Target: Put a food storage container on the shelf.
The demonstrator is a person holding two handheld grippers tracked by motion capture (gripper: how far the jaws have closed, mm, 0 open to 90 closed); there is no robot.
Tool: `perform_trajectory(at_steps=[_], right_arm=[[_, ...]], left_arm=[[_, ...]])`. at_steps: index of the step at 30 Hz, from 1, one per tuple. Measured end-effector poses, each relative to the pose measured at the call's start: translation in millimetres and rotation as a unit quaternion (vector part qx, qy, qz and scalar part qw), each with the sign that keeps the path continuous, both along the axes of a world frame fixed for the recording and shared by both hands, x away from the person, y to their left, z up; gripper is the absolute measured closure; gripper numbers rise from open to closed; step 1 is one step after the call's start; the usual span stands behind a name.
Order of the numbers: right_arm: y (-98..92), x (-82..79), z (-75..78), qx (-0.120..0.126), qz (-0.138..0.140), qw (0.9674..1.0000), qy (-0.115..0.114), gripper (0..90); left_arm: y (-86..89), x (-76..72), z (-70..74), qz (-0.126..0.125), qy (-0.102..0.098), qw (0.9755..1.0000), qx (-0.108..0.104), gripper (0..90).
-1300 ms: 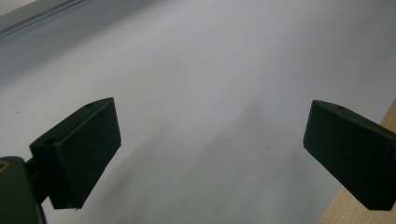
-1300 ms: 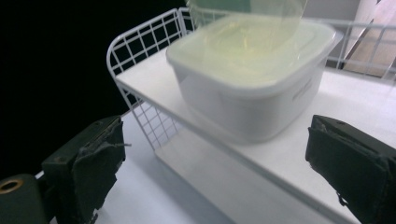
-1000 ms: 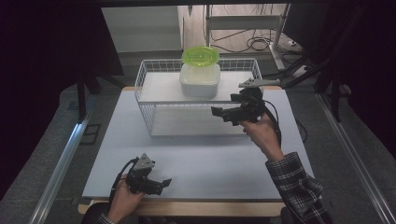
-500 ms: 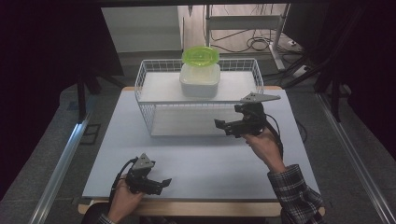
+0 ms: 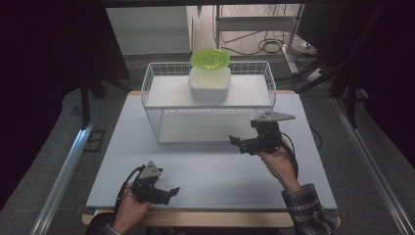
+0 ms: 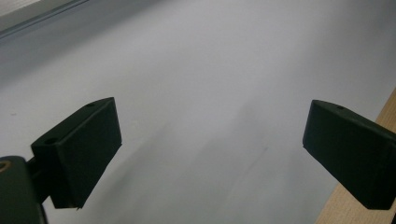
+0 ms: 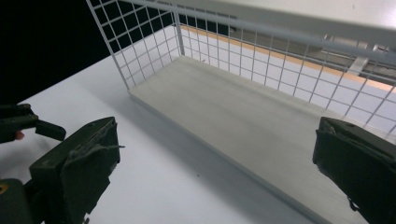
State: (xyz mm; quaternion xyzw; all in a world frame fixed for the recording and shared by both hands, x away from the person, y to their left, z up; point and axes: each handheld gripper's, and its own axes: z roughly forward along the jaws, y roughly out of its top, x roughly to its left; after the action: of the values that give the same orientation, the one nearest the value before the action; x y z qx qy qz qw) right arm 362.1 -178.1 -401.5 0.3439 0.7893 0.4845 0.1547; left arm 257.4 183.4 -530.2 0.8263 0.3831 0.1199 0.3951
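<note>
So your right gripper (image 5: 238,142) is hanging over the right part of the pale grey table mat (image 5: 205,166), just in front of the white wire two-level shelf rack (image 5: 151,105), with its jaws pointing left. They're spread wide with nothing between them; in the right gripper view you're looking past them straight into the rack's lower level, where the pale wooden bottom board (image 7: 243,126) sits bare behind the wire grid.

Your left gripper (image 5: 172,191) is way down at the near-left corner of the mat, close to the wooden table edge (image 5: 195,218), well apart from the rack. Jaws apart there too and holding nothing; the left gripper view just has plain mat between them plus a sliver of that wood edge at the lower right.

The white square plastic container (image 5: 209,84) sits on the rack's upper board (image 5: 166,93), roughly in the middle, toward the back. The round lime-green lid (image 5: 210,58) rests on top of it and sticks out past its sides. Neither gripper is touching the container or the rack
</note>
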Motion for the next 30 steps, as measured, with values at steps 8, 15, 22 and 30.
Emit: perform_trajectory(at_steps=[8,15,22,30], right_arm=[[-9.7,-5.4,-15.6,-0.008,-0.010,0.9999,0.004,0.7],[-17.0,-9.2,-23.6,-0.010,-0.015,0.9998,0.006,0.7],[-24.5,-14.4,-30.6,-0.016,-0.020,0.9996,0.009,0.7],[-31.0,-21.6,-36.0,-0.024,-0.028,0.9993,0.009,0.7]], left_arm=[[-0.3,-0.1,-0.3,0.000,-0.001,1.0000,0.001,4.3],[-0.6,-0.4,-0.7,-0.001,-0.004,1.0000,0.002,4.2],[-0.7,-0.7,-0.9,-0.001,-0.005,1.0000,0.004,4.1],[-0.5,-0.7,-1.0,-0.002,-0.010,0.9999,0.006,3.8]])
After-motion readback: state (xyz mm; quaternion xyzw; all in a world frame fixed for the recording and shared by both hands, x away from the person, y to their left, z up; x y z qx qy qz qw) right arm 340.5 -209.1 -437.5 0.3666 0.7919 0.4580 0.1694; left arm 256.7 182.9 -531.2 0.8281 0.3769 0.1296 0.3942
